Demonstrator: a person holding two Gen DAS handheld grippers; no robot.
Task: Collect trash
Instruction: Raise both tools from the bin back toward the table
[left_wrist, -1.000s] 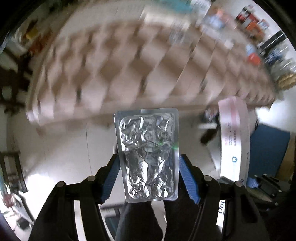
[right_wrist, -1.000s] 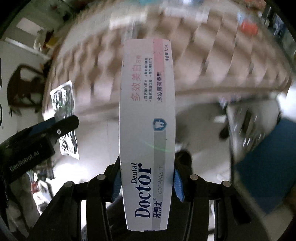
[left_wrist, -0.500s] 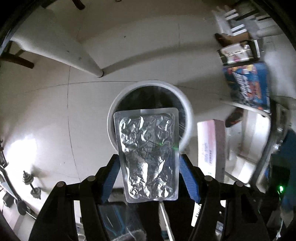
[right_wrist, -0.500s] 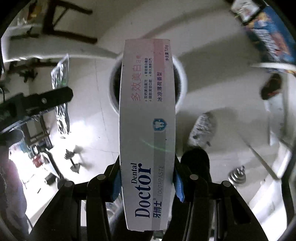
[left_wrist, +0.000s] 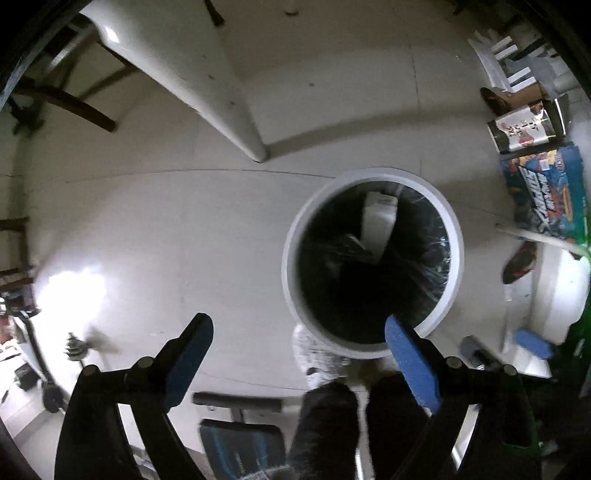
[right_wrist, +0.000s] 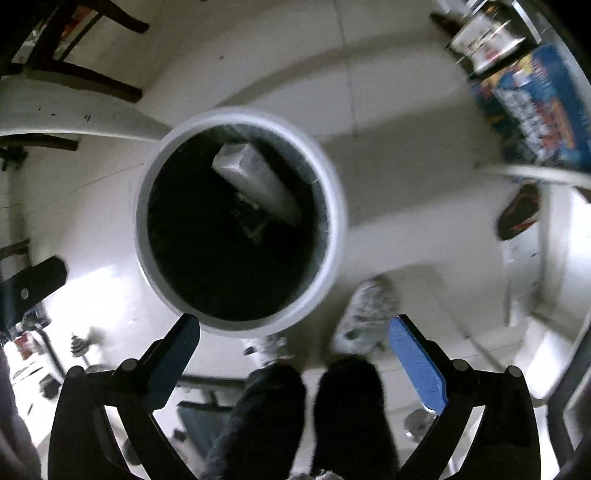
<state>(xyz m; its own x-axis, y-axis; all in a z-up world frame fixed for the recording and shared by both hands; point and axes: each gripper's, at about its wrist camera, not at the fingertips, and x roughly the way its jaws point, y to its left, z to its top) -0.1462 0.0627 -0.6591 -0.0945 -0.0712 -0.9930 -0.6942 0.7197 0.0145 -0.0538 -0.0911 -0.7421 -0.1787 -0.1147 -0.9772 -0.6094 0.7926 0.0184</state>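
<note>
Both tools, left (left_wrist: 299, 334) and right (right_wrist: 294, 334), just spread, empty, above bin rim (right_wrist: 334, 206); toothpaste box (right_wrist: 255, 181) inside.

Bin (right_wrist: 334, 206) contents dark, indistinct

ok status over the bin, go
Left tongs and right tongs have just opened, nothing between them. Toothpaste box down in the bin. Nothing in the way.

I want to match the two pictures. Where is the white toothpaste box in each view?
Left wrist view: toothpaste box stands in the upper part of the bin's dark inside, right of centre.
Right wrist view: toothpaste box lies slanted in the bin, upper left of centre.
Shared landmark: the white bin rim.
</note>
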